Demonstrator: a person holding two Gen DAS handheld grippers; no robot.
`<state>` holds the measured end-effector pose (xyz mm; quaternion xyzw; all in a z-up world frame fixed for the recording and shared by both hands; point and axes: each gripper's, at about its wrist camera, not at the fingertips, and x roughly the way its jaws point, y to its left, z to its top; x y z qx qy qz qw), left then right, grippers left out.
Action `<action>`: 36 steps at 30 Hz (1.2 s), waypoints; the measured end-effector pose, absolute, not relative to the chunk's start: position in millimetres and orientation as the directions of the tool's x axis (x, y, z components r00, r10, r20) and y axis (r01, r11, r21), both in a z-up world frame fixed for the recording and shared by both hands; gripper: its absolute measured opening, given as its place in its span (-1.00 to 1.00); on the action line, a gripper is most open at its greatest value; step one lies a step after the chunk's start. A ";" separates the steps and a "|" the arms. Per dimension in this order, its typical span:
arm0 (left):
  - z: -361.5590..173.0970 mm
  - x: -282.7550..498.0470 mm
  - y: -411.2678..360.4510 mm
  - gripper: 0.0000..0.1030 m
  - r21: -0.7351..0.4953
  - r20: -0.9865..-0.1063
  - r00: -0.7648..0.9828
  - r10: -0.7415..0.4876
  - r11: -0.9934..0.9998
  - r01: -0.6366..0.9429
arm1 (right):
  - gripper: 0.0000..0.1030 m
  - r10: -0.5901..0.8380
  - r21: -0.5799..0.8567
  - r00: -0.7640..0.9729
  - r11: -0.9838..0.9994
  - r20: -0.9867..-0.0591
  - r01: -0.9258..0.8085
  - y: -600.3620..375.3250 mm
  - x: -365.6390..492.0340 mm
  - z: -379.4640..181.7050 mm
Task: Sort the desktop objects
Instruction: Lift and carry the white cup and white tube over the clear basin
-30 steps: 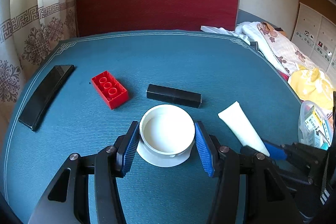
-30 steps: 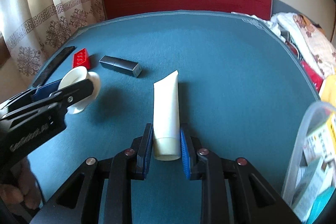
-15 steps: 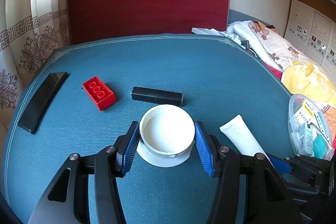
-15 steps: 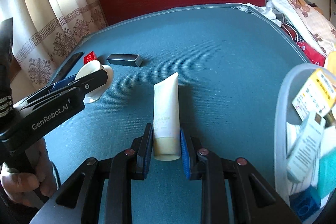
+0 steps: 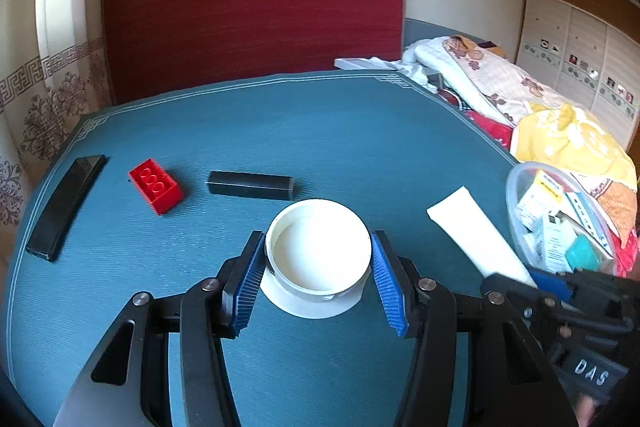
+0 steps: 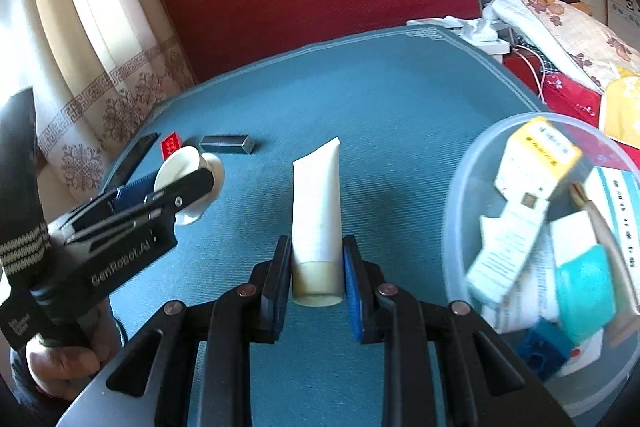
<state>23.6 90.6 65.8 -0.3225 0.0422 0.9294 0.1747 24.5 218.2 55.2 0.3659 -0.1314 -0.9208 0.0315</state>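
1. Scanning from the far left we see a flat black slab (image 5: 64,203) lying near the left edge of the blue table (image 5: 320,131), well apart from everything else.
2. Next over we get a red toy brick (image 5: 156,185), studs up, flat on the table.
3. Just right of it lies a long black box (image 5: 251,185) on its side, close behind the white cup.
4. In the middle we have the left gripper (image 5: 318,277) clamped on a white cup (image 5: 318,253); blue pads press both sides of its wall. The cup is open side up, with a wider white flange at its base. In the right wrist view we see that gripper (image 6: 176,183) and cup (image 6: 180,169) off the table, and the hand (image 6: 60,363) on its handle at lower left.
5. Further right, the right gripper (image 6: 317,279) is closed narrow on the cap end of a white tube (image 6: 318,203); the crimped end points away from us. In the left wrist view the tube (image 5: 476,231) slants just beside the tub.
6. At far right we see a clear plastic tub (image 6: 460,187) holding small boxes and packets; one teal item and a blue block show inside. Labels are too blurred to read.
7. Beyond the table's right edge we note piled bedding (image 5: 520,95).
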 end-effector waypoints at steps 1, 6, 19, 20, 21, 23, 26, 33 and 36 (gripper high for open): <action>65.8 26.3 92.6 0.08 -0.035 -0.613 -0.729 0.303 -0.933 -0.358 | -0.47 -0.152 0.268 -0.734 -0.963 -0.662 -0.043 220.8 26.4 56.4; 66.3 40.1 105.2 0.08 -0.035 -0.612 -0.719 0.329 -0.920 -0.391 | -0.47 -0.134 0.273 -0.750 -0.960 -0.647 -0.064 230.0 36.0 61.1; 64.3 64.8 132.5 0.08 -0.003 -0.608 -0.711 0.353 -0.897 -0.443 | -0.47 -0.043 0.267 -0.787 -0.951 -0.615 -0.157 270.1 65.8 75.0; 64.3 66.7 134.8 0.08 0.002 -0.607 -0.712 0.353 -0.895 -0.446 | -0.47 -0.031 0.263 -0.789 -0.950 -0.614 -0.168 274.1 68.4 75.8; 64.1 67.9 136.6 0.08 0.005 -0.606 -0.712 0.354 -0.894 -0.448 | -0.47 -0.022 0.260 -0.789 -0.950 -0.614 -0.175 276.6 69.9 76.4; 63.4 70.1 140.4 0.08 0.010 -0.607 -0.711 0.355 -0.891 -0.453 | -0.47 -0.004 0.254 -0.790 -0.948 -0.613 -0.192 282.6 73.4 77.1; 62.3 71.3 145.0 0.08 0.018 -0.609 -0.710 0.354 -0.889 -0.458 | -0.47 0.020 0.250 -0.792 -0.943 -0.611 -0.217 291.9 78.7 78.2; 61.6 75.0 154.1 0.08 0.041 -0.612 -0.711 0.348 -0.883 -0.467 | -0.47 0.057 0.232 -0.786 -0.940 -0.616 -0.250 309.7 84.1 78.6; 62.7 76.7 159.1 0.08 0.048 -0.611 -0.711 0.348 -0.881 -0.472 | -0.47 0.069 0.220 -0.782 -0.941 -0.620 -0.257 315.5 85.3 78.7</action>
